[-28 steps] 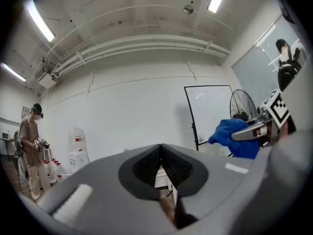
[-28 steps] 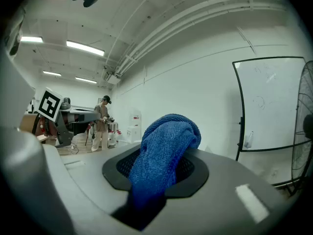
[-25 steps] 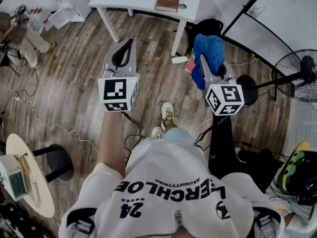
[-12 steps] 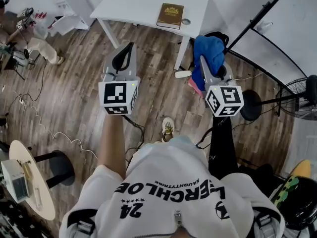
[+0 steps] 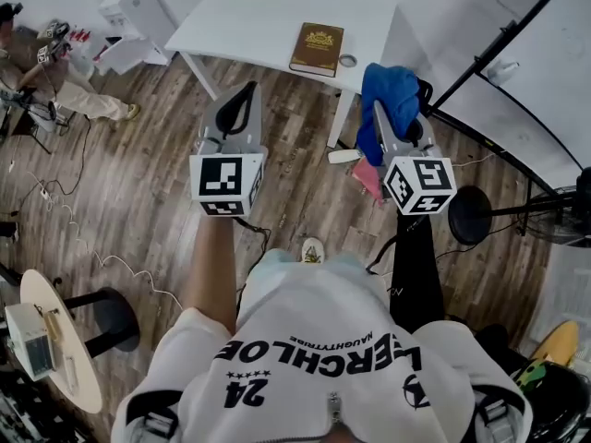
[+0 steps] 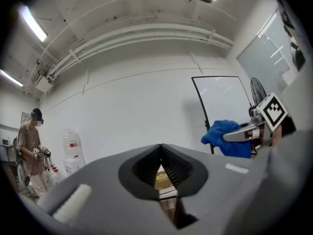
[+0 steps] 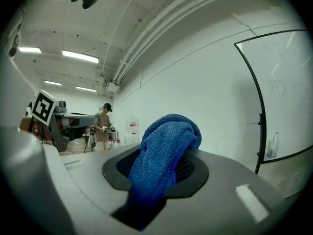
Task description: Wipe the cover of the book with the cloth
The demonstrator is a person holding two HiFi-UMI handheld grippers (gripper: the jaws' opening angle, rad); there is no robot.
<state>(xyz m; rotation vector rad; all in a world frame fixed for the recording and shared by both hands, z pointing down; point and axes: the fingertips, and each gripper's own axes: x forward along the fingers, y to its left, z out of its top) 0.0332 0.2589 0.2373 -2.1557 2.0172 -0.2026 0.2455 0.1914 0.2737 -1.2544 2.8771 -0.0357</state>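
The white table (image 5: pixel 242 17) sits closer now, the brown book (image 5: pixel 317 49) at its near edge, while your right gripper (image 5: pixel 380 118) clamps the blue cloth (image 5: pixel 392 90) and your left gripper (image 5: pixel 238 100) is closed on nothing, so no wiping yet.

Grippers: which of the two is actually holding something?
The right gripper: its jaws are shut on a blue cloth. The left gripper has its jaws together with nothing between them.

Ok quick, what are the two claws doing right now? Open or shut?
Left claw: shut, holding nothing.
Right claw: shut on the blue cloth.
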